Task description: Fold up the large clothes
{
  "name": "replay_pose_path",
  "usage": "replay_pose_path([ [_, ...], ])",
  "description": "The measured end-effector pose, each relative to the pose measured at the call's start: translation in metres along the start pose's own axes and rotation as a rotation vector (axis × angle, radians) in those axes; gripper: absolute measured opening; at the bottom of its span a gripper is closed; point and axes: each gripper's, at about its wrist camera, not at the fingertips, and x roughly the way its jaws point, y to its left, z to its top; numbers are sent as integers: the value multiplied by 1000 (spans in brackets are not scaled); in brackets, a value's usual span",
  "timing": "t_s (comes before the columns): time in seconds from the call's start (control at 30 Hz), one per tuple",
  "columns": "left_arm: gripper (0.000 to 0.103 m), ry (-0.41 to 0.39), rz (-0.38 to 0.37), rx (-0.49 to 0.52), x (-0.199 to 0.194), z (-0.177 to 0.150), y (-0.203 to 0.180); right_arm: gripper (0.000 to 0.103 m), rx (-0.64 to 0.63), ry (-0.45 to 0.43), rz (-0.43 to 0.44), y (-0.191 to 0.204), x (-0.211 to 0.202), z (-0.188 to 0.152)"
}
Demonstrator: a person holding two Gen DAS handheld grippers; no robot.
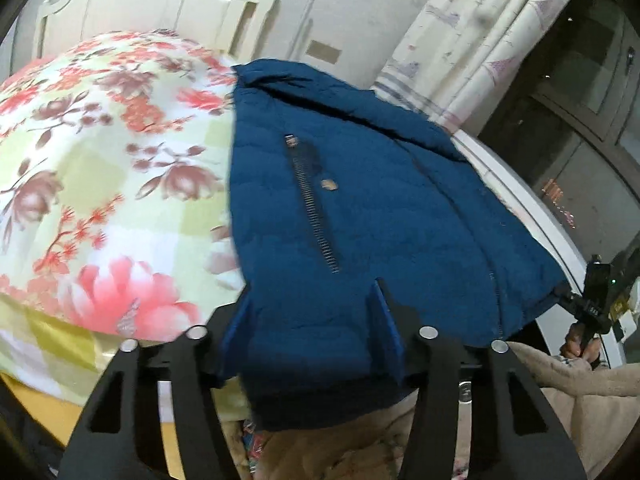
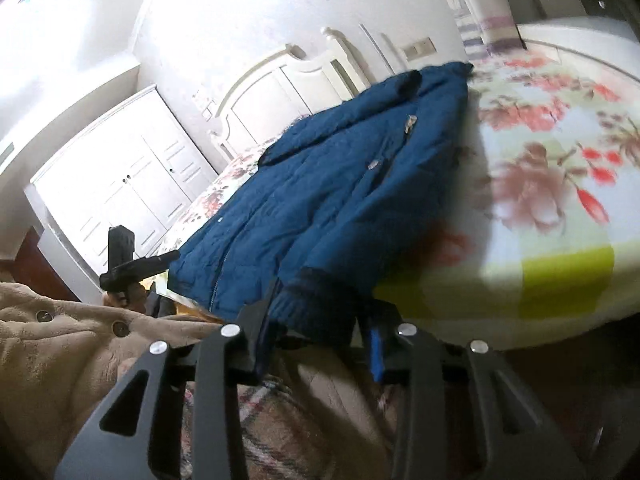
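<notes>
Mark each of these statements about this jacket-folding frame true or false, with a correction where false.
1. The jacket is blue. True.
2. It lies on a floral bedspread. True.
3. The jacket is on a hanger. False: it lies spread on the bed.
4. The left gripper has the jacket's hem between its fingers. True.
5. The right gripper hovers over bare bedspread, away from the jacket. False: a dark ribbed cuff of the jacket sits between its fingers.
</notes>
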Motion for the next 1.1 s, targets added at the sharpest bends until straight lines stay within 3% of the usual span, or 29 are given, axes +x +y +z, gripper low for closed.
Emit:
replay_pose_path([
  [0.1,48,-16,-21,-66,-2,0,12,36,39,6,-21,-11,11,2],
  [0.23,48,42,-5,9,-2,1,0,36,26,0,9,-6,12,2],
  [0.33,48,74,-21,-2,-5,-2,3,34,1,-20,51,-2,6,2],
  [0.43,44,117,11,22,-5,-6,3,33,-8,-18,33,-1,7,5],
  [0.57,45,110,-35,-41,-7,-9,11,33,16,-23,9,-5,17,6],
  [0.7,43,146,-65,-18,-5,-12,9,33,21,-33,10,-5,19,7],
  [0.83,31,90,-116,-98,-11,-12,23,33,26,-26,0,-10,22,6],
  [0.97,32,47,-154,-181,-10,-16,30,35,48,-51,14,-12,23,6],
  [1.1,40,55,-120,-115,-10,-14,12,35,42,-52,-8,-9,23,7],
])
